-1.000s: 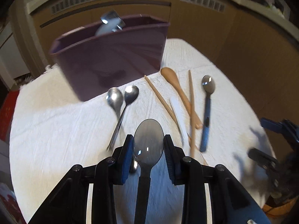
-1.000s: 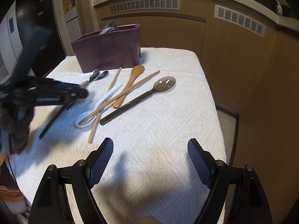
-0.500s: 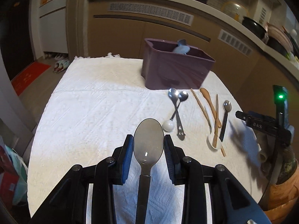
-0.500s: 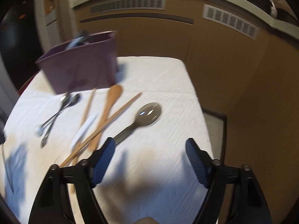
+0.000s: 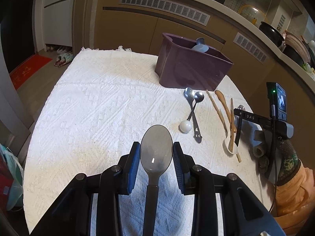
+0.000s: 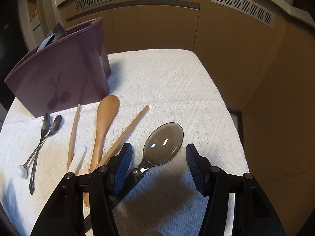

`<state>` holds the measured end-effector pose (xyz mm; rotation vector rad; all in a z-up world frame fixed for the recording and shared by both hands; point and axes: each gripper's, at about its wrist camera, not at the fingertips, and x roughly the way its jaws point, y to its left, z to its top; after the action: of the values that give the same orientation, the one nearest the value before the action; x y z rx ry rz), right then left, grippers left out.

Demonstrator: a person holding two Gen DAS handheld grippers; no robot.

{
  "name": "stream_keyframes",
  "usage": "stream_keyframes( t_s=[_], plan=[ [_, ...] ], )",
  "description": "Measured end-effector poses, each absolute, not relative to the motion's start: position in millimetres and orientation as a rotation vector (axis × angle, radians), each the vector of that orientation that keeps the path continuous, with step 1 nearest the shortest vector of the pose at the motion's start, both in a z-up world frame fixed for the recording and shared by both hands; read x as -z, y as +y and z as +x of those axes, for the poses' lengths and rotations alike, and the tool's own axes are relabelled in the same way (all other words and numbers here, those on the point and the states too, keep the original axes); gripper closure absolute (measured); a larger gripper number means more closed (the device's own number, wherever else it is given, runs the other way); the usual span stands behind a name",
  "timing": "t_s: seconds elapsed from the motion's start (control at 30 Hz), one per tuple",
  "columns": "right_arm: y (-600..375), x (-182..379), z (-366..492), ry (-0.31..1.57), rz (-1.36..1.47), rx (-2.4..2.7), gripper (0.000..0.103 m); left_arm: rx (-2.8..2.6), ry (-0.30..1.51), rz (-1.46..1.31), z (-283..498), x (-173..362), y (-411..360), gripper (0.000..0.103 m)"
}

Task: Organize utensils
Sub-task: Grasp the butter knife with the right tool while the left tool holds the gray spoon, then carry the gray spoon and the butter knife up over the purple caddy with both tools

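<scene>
My left gripper point(image 5: 156, 162) is shut on a smoky grey spoon point(image 5: 156, 149), its bowl pinched between the blue pads above the white cloth. A second smoky grey spoon point(image 6: 164, 143) with a black handle lies on the cloth. My right gripper point(image 6: 157, 167) straddles its neck with the jaws closing, and the pads stand clear of it. The purple utensil box point(image 5: 189, 72) point(image 6: 59, 78) stands at the back with a blue-handled utensil point(image 5: 200, 46) sticking out.
Loose on the cloth lie two metal spoons point(image 6: 47, 125), a wooden spoon point(image 6: 104, 122), wooden chopsticks point(image 6: 73, 133) and a white ceramic spoon point(image 5: 230, 145). A gloved hand point(image 5: 285, 157) bears the right gripper. Brown cabinets point(image 6: 196, 39) stand behind the table point(image 5: 98, 98).
The left gripper drew back from the purple box and rolled, still gripping its spoon. The right gripper moved forward and down over the second grey spoon, and its jaws narrowed.
</scene>
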<state>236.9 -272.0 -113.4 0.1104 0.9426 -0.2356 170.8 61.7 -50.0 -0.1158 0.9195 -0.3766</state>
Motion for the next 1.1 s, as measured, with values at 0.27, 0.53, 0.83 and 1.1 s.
stream_keyframes(
  t_s=[0.27,0.53,0.83,1.1],
  plan=[
    [-263,110,232,0.960,0.063,0.169,0.073,0.387,0.919,-0.104,165,45,56,0.073],
    [-245,75,182,0.885,0.035,0.029,0.098,0.411,0.888,-0.059,147,27,40,0.073],
    [-264,50,140,0.873,0.148,-0.069,0.098,0.449,0.852,-0.037,130,10,27,0.073],
    [-260,-2,105,0.703,0.173,-0.151,0.098,0.472,0.713,0.008,120,-41,14,0.073]
  ],
)
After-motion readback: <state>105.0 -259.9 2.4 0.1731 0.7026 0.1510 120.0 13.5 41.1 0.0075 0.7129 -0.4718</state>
